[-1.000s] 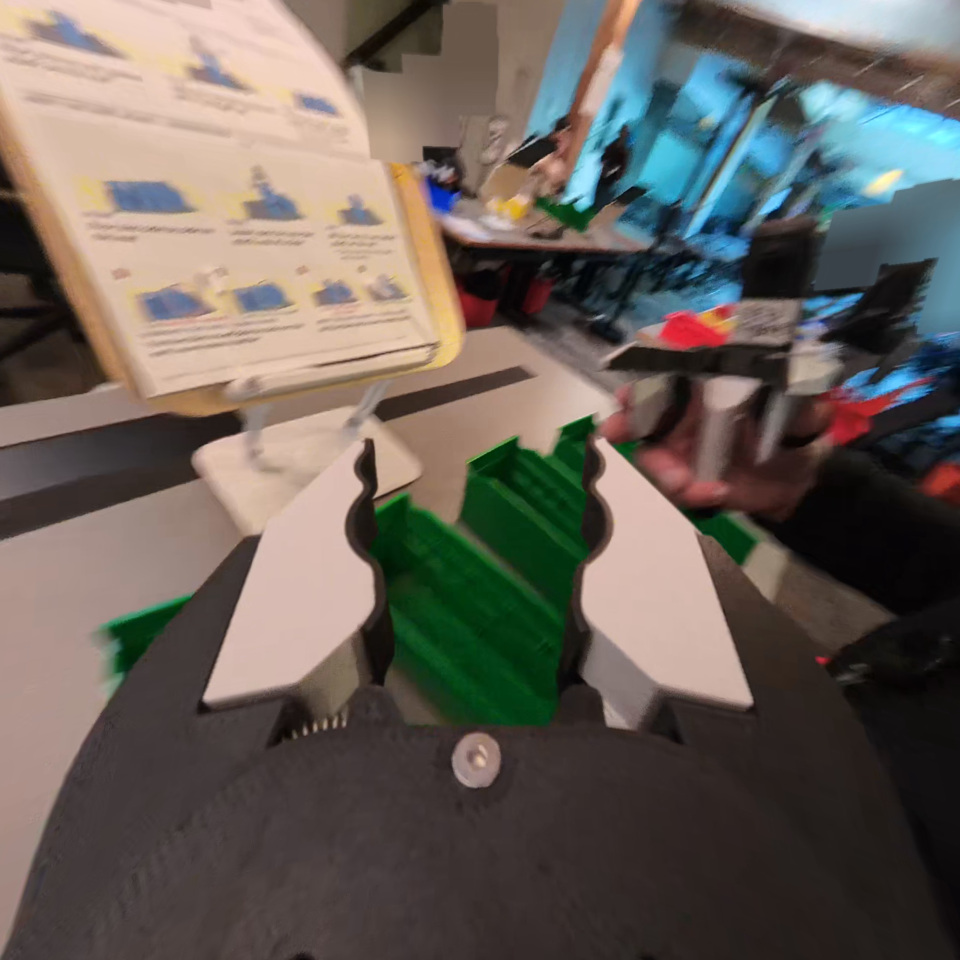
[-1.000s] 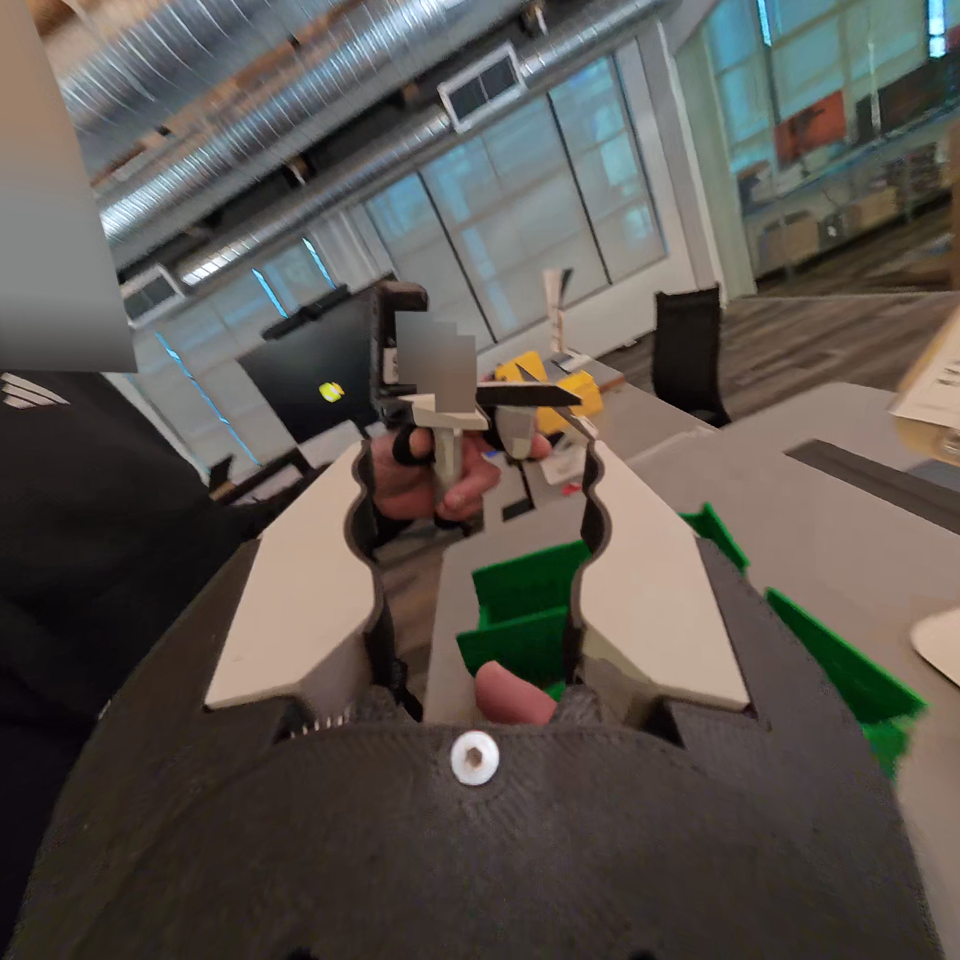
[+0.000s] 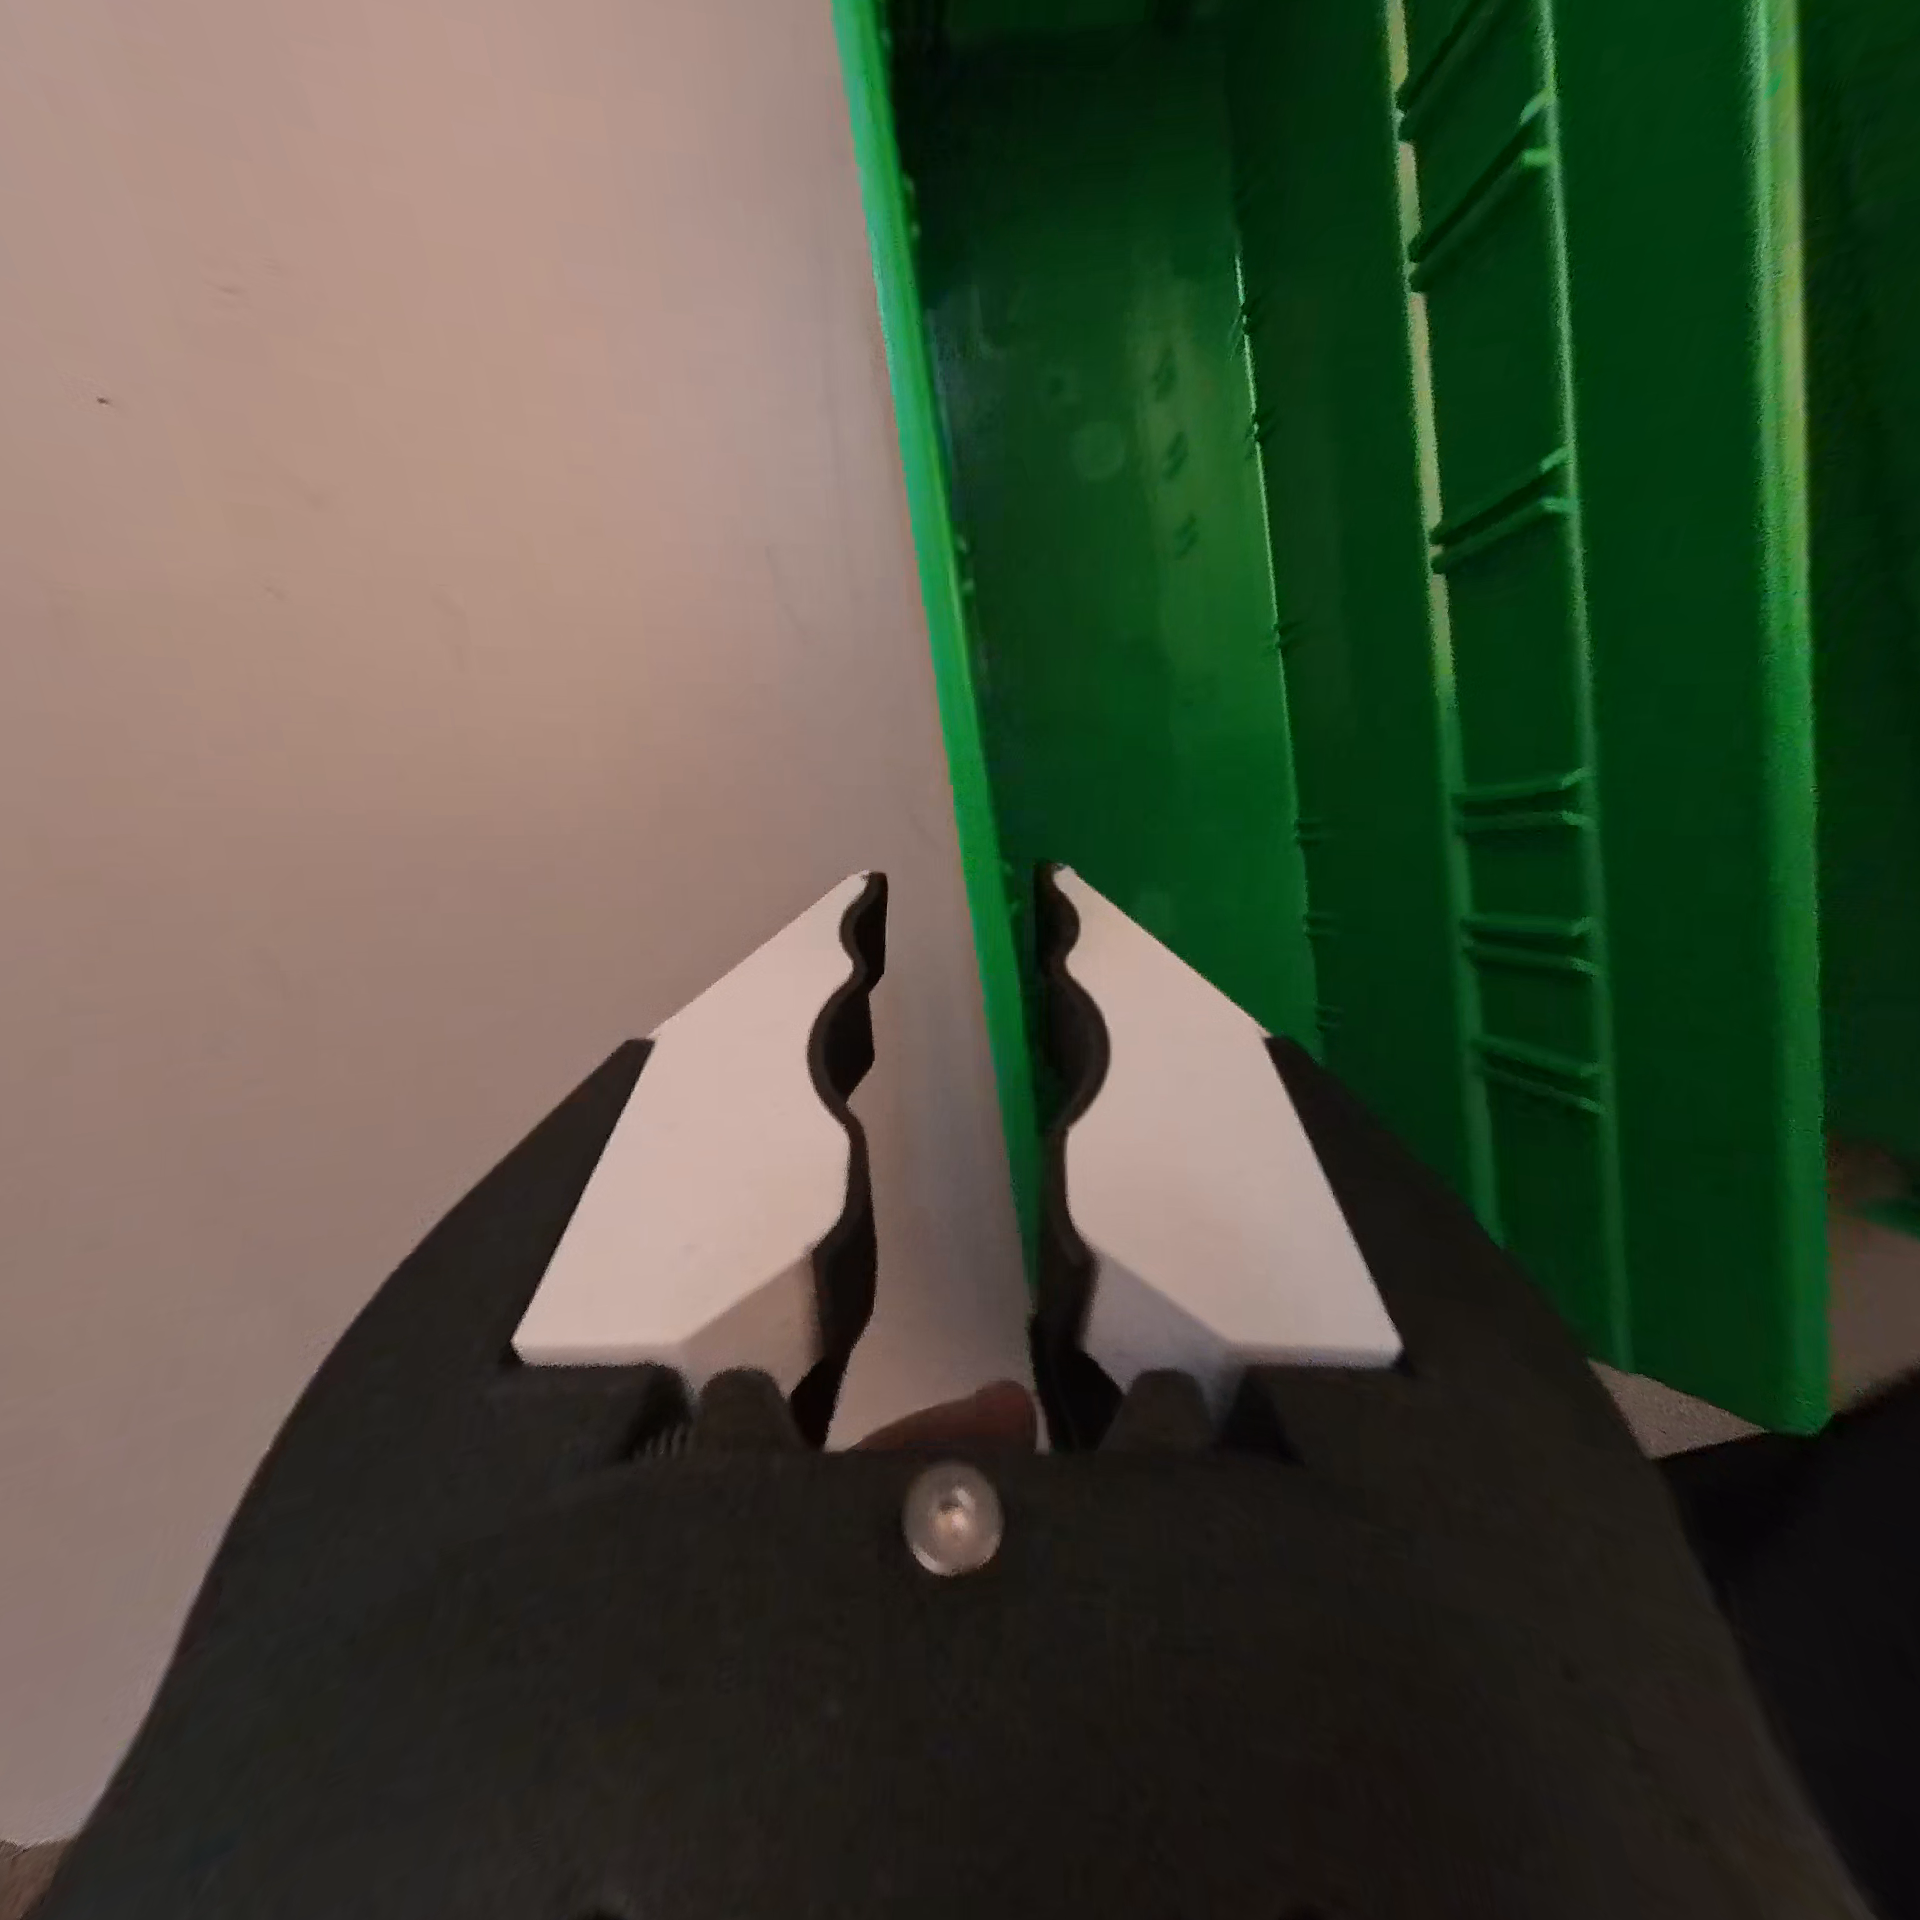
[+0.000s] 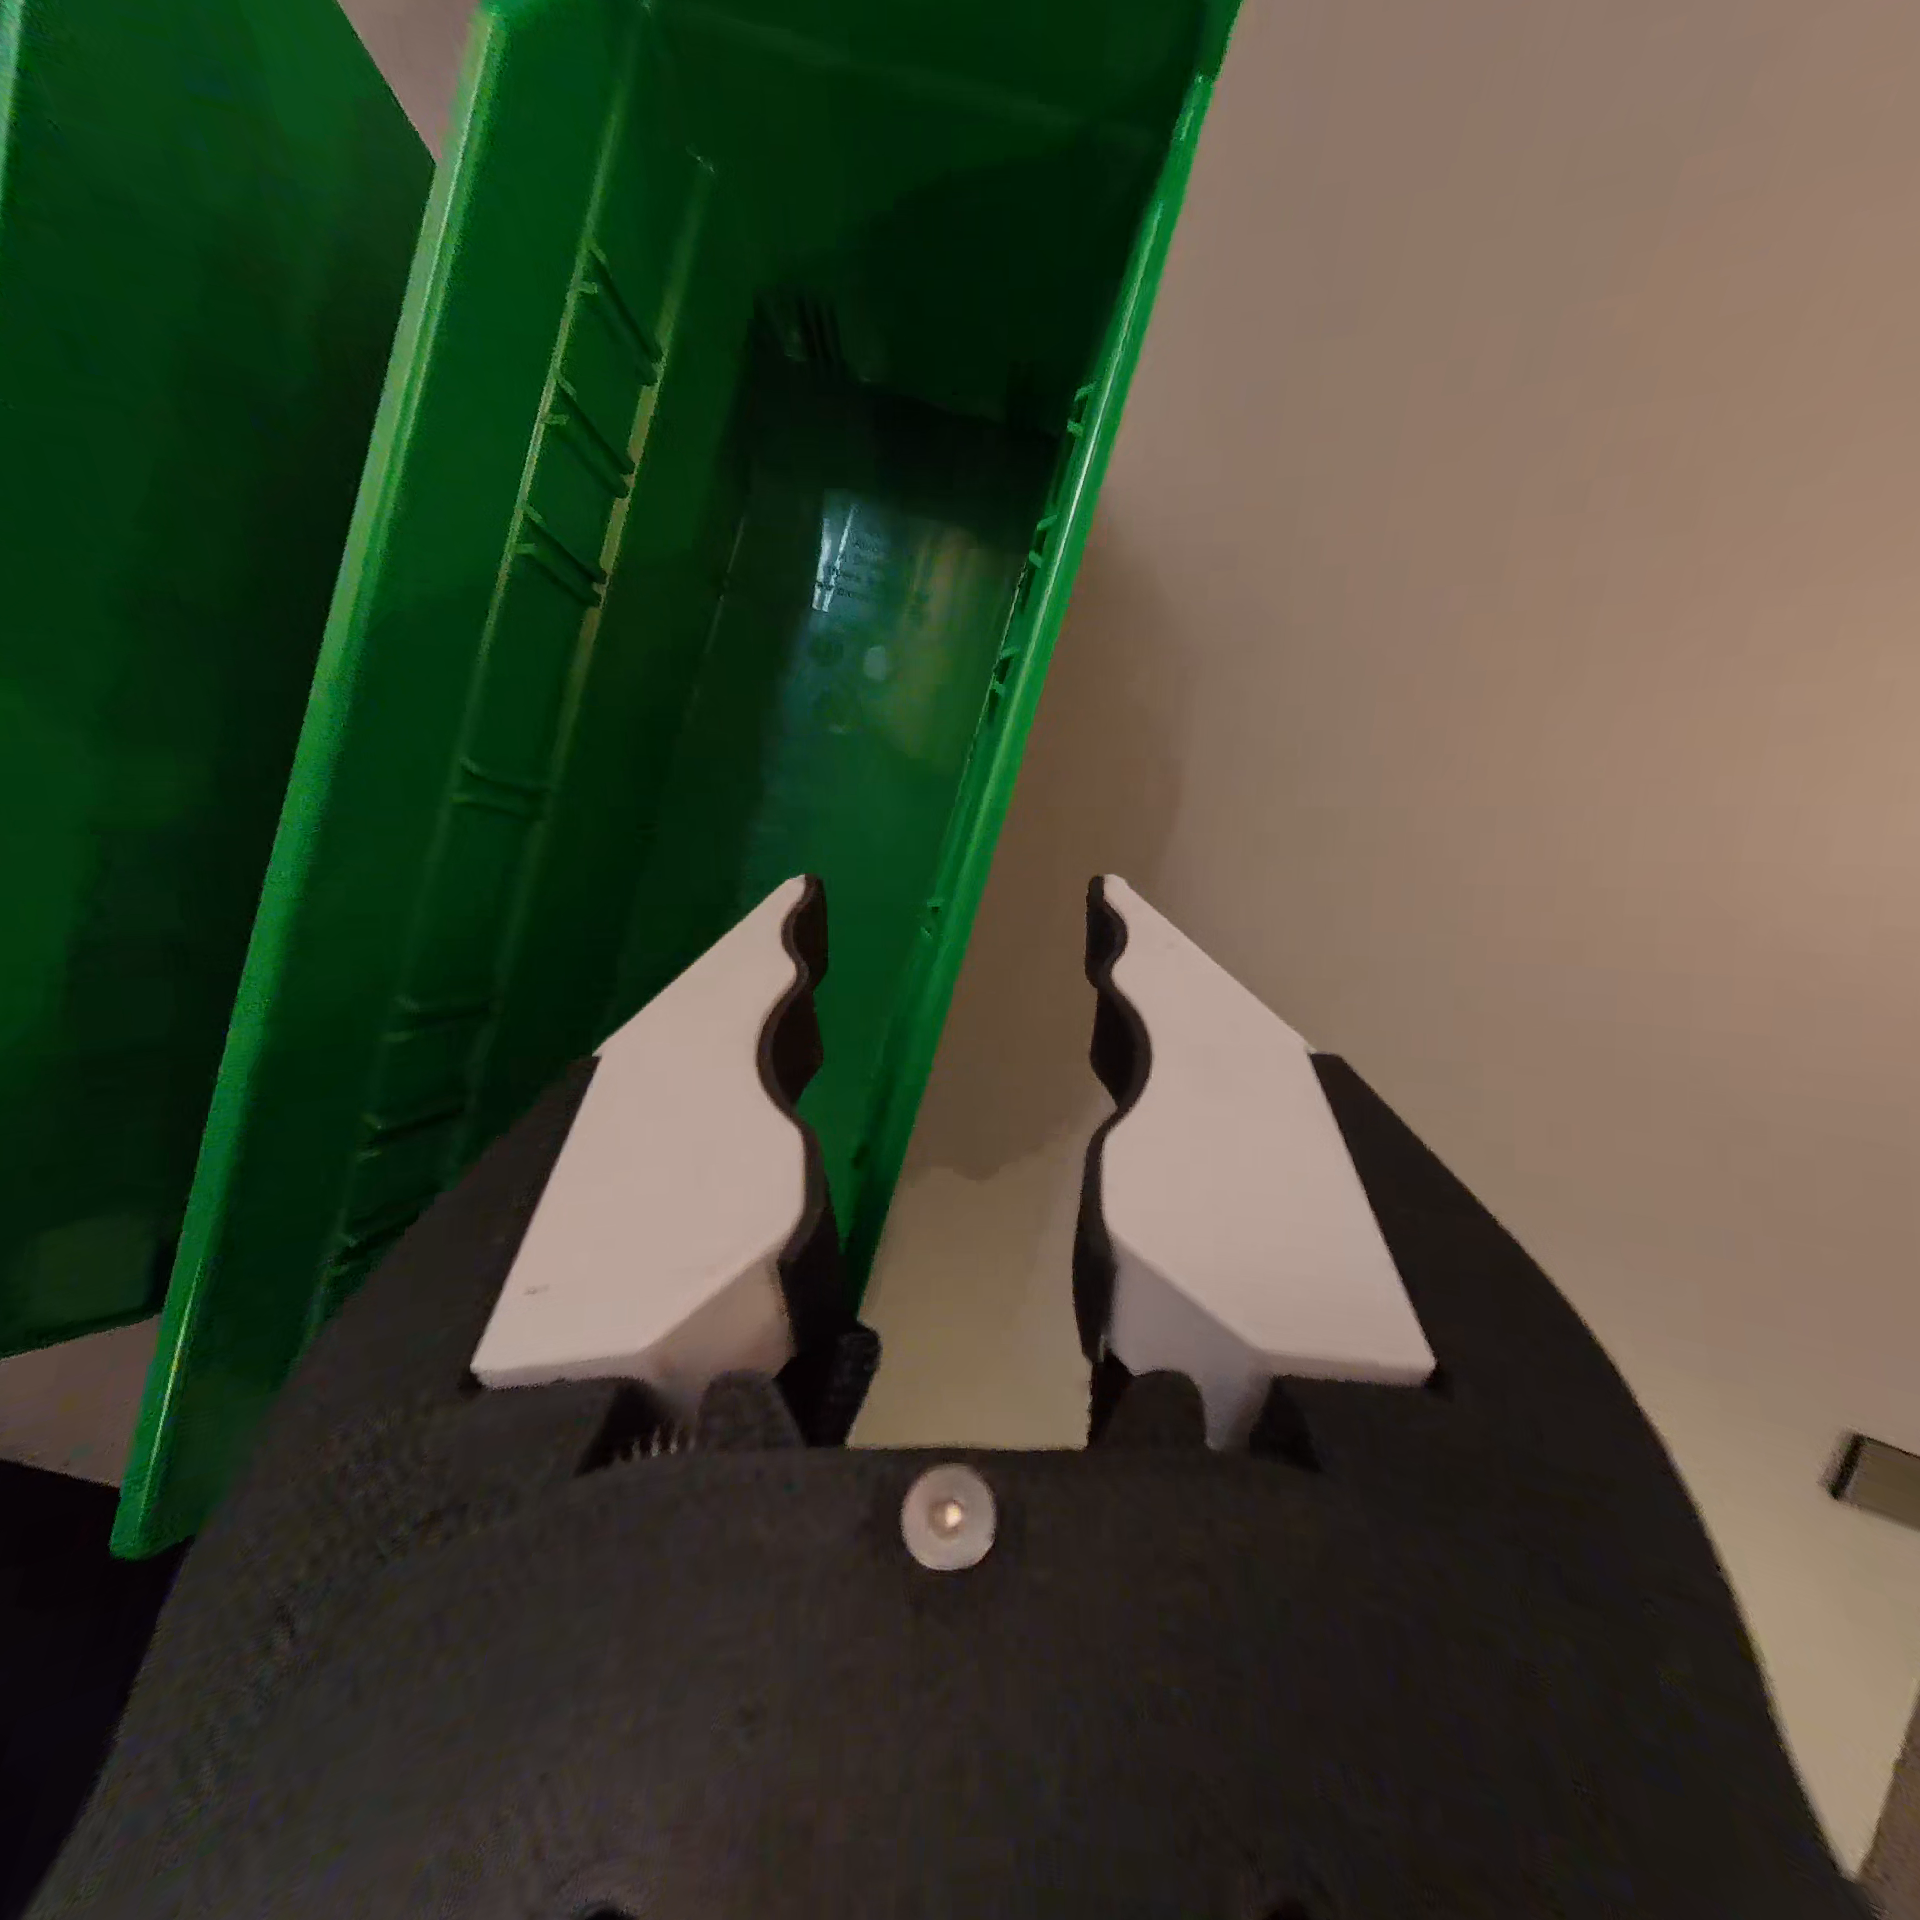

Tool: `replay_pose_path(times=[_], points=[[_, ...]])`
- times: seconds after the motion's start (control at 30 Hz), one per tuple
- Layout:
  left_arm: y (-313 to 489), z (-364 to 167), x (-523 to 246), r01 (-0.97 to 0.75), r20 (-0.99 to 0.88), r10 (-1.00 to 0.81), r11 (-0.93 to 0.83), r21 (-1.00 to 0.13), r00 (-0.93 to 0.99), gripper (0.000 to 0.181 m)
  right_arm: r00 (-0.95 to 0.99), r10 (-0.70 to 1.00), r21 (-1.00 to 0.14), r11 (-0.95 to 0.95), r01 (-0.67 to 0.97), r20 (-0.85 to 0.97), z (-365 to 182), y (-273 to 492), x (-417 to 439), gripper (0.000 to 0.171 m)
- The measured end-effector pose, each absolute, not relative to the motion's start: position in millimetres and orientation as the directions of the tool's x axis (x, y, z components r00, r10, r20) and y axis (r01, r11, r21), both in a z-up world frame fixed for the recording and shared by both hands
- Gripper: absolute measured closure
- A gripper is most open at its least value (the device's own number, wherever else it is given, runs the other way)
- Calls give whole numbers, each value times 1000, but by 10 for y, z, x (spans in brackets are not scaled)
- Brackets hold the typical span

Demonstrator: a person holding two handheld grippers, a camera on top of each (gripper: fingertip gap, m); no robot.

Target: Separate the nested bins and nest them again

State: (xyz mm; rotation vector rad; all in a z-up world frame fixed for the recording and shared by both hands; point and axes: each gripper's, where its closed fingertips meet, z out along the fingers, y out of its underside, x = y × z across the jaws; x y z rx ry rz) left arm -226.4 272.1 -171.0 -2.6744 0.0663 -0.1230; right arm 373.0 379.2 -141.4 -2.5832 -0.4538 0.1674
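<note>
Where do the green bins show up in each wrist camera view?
Left wrist view: green bins fill the right side, one wall between the fingers.
Right wrist view: they fill the left side, one wall between the fingers.
Shared landmark: the pale table.

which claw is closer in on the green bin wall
Left, slightly: left claw straddles the green bin wall, nearly pinching it; right claw straddles one too, spread wider.

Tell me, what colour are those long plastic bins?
Bright green bins, seen best in the right wrist view, where one bin's inside shows.
</note>
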Motion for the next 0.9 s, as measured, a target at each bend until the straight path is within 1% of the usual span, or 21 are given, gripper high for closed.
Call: replay_pose_path(times=[0.03, 0.07, 0.1, 0.13, 0.17, 0.2, 0.23, 0.3, 0.33, 0.37, 0.43, 0.53, 0.57, 0.6, 0.67, 0.73, 0.77, 0.83, 0.9], points=[[2709, -1704, -2243, -21, 91, -68, -896, -443, 993, 148, 939, 342, -509, -816, 273, -44, -1402, 3794, 3722, 116], [2719, -1673, -2223, -7, 112, -65, -890, -455, 992, 140, 942, 331, -513, -818, 259, -52, -1378, 3796, 3719, 108], [2738, -1622, -2224, 7, 126, -60, -880, -474, 990, 135, 945, 322, -519, -817, 250, -51, -1342, 3798, 3722, 104], [2761, -1561, -2225, 21, 147, -60, -868, -496, 987, 131, 947, 316, -523, -816, 246, -47, -1299, 3795, 3717, 96], [2792, -1488, -2231, 35, 170, -63, -853, -521, 983, 128, 948, 314, -530, -814, 239, -54, -1243, 3787, 3682, 85], [2817, -1427, -2280, 47, 172, -55, -842, -538, 984, 125, 948, 311, -540, -811, 225, -73, -1174, 3781, 3616, 72], [2845, -1370, -2343, 47, 161, -52, -831, -554, 986, 124, 946, 311, -547, -810, 212, -94, -1107, 3770, 3532, 63], [2906, -1280, -2461, 35, 139, -56, -815, -579, 989, 123, 948, 304, -537, -817, 208, -96, -1033, 3748, 3401, 35], [2929, -1258, -2507, 34, 138, -58, -813, -581, 989, 124, 947, 305, -520, -828, 210, -102, -1037, 3731, 3328, 25], [2959, -1246, -2534, 35, 147, -64, -811, -585, 987, 122, 945, 304, -508, -837, 204, -120, -1054, 3726, 3240, 20], [3018, -1258, -2569, 40, 166, -72, -809, -586, 983, 120, 948, 300, -460, -860, 220, -108, -1186, 3704, 3157, 19], [3107, -1242, -2586, 34, 187, -101, -796, -604, 977, 123, 954, 281, -368, -902, 227, -102, -1449, 3642, 3136, 18], [3123, -1225, -2555, 31, 211, -123, -796, -604, 970, 124, 958, 278, -349, -907, 237, -73, -1503, 3636, 3167, 21], [3130, -1210, -2530, 27, 232, -143, -797, -603, 962, 125, 960, 279, -337, -907, 251, -37, -1530, 3639, 3210, 28], [3131, -1179, -2473, 32, 287, -177, -802, -597, 941, 125, 965, 262, -332, -913, 238, -30, -1527, 3656, 3237, 37], [3120, -1147, -2428, 31, 333, -207, -808, -588, 920, 131, 965, 260, -331, -914, 236, -30, -1513, 3661, 3242, 43], [3124, -1138, -2435, 17, 332, -223, -807, -590, 916, 131, 966, 255, -338, -913, 230, -32, -1502, 3671, 3244, 50], [3164, -1130, -2526, 9, 319, -229, -800, -600, 919, 130, 969, 243, -353, -910, 217, -33, -1487, 3695, 3256, 56], [3225, -1105, -2619, 35, 338, -225, -786, -617, 914, 130, 970, 240, -361, -908, 212, -35, -1477, 3700, 3264, 60]])
